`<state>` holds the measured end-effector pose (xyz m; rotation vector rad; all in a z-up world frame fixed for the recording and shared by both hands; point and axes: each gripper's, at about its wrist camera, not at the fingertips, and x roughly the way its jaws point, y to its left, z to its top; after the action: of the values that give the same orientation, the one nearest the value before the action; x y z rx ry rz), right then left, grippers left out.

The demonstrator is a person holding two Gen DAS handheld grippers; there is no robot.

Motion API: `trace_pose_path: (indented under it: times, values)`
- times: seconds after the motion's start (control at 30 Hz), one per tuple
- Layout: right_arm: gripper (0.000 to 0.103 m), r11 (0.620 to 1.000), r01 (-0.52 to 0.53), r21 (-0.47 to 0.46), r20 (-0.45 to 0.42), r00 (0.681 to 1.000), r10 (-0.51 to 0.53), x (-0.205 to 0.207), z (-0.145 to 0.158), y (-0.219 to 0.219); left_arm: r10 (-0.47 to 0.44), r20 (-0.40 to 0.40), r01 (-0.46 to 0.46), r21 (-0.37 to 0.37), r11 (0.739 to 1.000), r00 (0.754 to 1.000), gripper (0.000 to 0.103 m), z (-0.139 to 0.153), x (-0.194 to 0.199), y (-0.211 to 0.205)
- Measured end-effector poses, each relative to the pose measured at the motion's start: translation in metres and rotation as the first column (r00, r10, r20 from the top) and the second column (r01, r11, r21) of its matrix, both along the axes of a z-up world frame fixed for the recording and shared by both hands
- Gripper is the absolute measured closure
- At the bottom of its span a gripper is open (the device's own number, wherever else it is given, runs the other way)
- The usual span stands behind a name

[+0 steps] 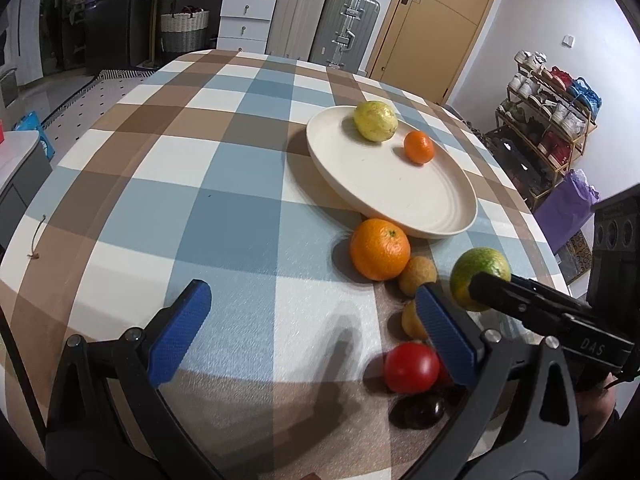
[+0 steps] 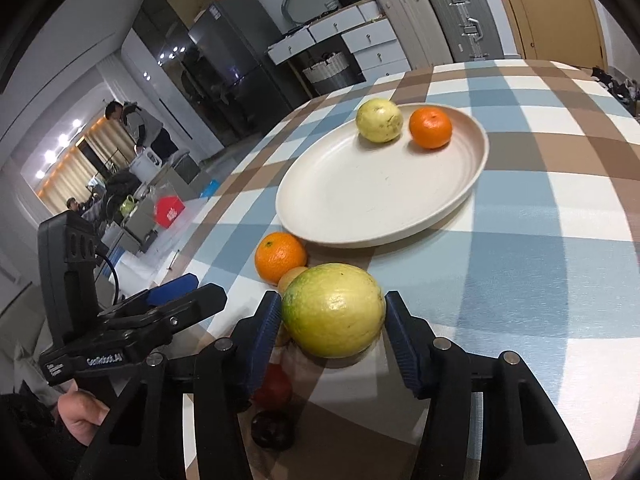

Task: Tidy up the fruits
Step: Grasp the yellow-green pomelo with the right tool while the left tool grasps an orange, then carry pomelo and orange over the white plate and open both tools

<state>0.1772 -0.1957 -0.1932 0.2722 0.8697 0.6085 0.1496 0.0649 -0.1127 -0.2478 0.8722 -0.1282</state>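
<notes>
A cream plate (image 1: pixel 420 200) (image 2: pixel 360 208) on the checked tablecloth holds a yellow guava (image 1: pixel 375 121) (image 2: pixel 379 120) and a small orange (image 1: pixel 418 147) (image 2: pixel 430 127). My right gripper (image 2: pixel 333 316) is shut on a green-yellow guava (image 2: pixel 334 310) (image 1: pixel 480 278), held just above the table in front of the plate. My left gripper (image 1: pixel 312 324) is open and empty over the cloth. Beside it lie a large orange (image 1: pixel 380 249) (image 2: pixel 280 257), two small tan fruits (image 1: pixel 418 275), a red tomato (image 1: pixel 411 367) and a dark fruit (image 1: pixel 420 410).
The round table's edge (image 1: pixel 532 216) runs close behind the plate. Beyond it stand suitcases (image 1: pixel 344 24), white drawers (image 1: pixel 244 16), a door and a shoe rack (image 1: pixel 548 120). People are in the far room in the right wrist view (image 2: pixel 140 128).
</notes>
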Motion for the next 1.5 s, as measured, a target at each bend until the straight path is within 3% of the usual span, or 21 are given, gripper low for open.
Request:
trace_pose_path:
  times: [0.3,0.7,0.77,0.93,1.0,1.03,1.13,1.5]
  values:
    - [0.049,0.998,0.007,0.060,0.008,1.000,-0.008,-0.004,0.002,-0.016,-0.026,-0.056,0.021,-0.089,0.996,0.998,0.001,-0.003,0.031,-0.007]
    - [0.049,0.996,-0.013,0.090,0.031,0.999,0.010,-0.009,0.006,-0.017,-0.049,-0.085,0.042,-0.076,0.996,0.995,0.003,-0.012,0.054,-0.023]
    - [0.049,0.995,-0.009,0.102,0.031,1.000,0.006,-0.009,0.006,-0.019,-0.061,-0.084,0.055,-0.077,0.996,0.995,0.008,-0.011,0.056,-0.025]
    - [0.049,0.992,-0.006,0.127,0.031,1.000,0.002,-0.010,0.006,-0.024,-0.097,-0.095,0.086,-0.115,0.990,0.991,0.034,-0.012,0.059,-0.027]
    - [0.049,0.991,-0.009,0.134,0.034,0.999,0.004,-0.011,0.006,-0.025,-0.109,-0.100,0.093,-0.146,0.985,0.989,0.057,-0.013,0.059,-0.026]
    - [0.049,0.991,-0.009,0.137,0.035,0.999,0.004,-0.012,0.007,-0.026,-0.120,-0.107,0.102,-0.162,0.982,0.987,0.064,-0.014,0.059,-0.026]
    - [0.049,0.990,-0.010,0.141,0.036,0.999,0.005,-0.012,0.007,-0.026,-0.130,-0.108,0.105,-0.205,0.973,0.986,0.066,-0.014,0.058,-0.024]
    - [0.049,0.991,0.008,0.136,0.047,0.999,-0.015,-0.014,0.009,-0.028,-0.116,-0.095,0.093,-0.217,0.972,0.989,0.067,-0.006,0.038,-0.012]
